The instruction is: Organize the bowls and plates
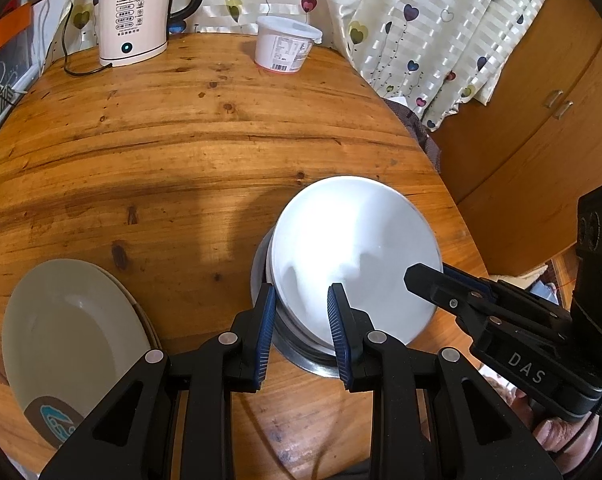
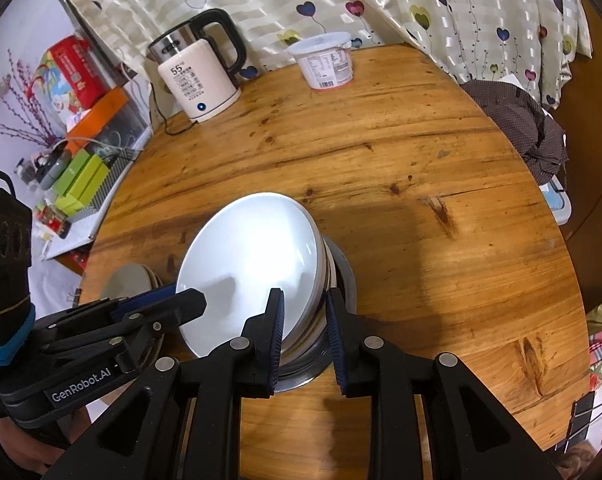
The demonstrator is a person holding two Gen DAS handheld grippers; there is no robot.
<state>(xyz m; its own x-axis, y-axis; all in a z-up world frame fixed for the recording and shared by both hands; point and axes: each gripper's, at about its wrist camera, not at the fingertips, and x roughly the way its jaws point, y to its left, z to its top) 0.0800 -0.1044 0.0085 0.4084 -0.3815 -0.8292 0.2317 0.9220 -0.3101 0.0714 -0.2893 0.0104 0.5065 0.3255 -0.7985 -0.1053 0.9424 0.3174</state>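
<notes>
The left claw (image 1: 301, 300) is nearest in its view, its blue pads (image 1: 266, 320) straddling the near-left rim of the white bowl (image 1: 353, 248); whether they press on the rim I cannot tell. The right claw (image 2: 303, 312) straddles the opposite rim, one pad inside the bowl and one outside the stack; its grip I cannot tell either. The white bowl sits tilted on top of a stack of bowls nested in a steel bowl (image 2: 343, 280), which rests on the wooden bench (image 1: 161, 152) near its front edge. To the left, apart from the stack, lie beige plates (image 1: 69, 340), the top one bearing a brown and teal mark. At the far side of the bench stand a kettle (image 1: 135, 20) and a lidded tub (image 1: 285, 46), well apart from the bowls, with a heart-patterned curtain (image 1: 441, 20) behind.
</notes>
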